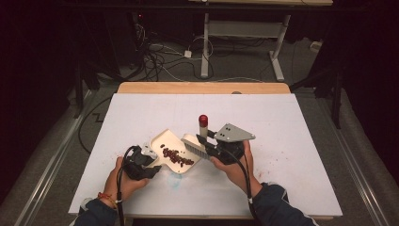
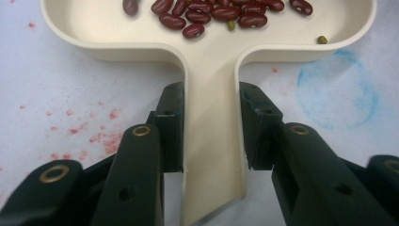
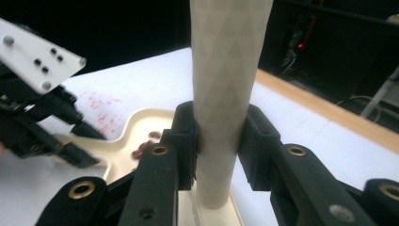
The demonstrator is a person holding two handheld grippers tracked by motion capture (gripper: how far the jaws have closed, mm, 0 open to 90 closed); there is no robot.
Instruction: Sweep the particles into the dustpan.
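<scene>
White table (image 1: 291, 141), one dustpan (image 2: 211, 70) handle clamped in left gripper (image 2: 211, 127), one brush (image 3: 226, 84) clamped in right gripper (image 3: 219, 141), many beans (image 2: 211, 12).

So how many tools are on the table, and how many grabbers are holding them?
Dustpans: 1, the cream dustpan holding beans
Brushes: 1, the brush with the red-tipped handle
Grabbers: 2, the left gripper and the right gripper
Total: 4

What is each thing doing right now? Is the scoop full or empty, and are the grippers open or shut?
Dustpan: on the table, beans inside, handle clamped.
Beans: gathered in the dustpan.
Brush: bristles at the dustpan's edge, handle upright.
Left gripper: shut on the dustpan's handle.
Right gripper: shut on the brush's handle.
</scene>
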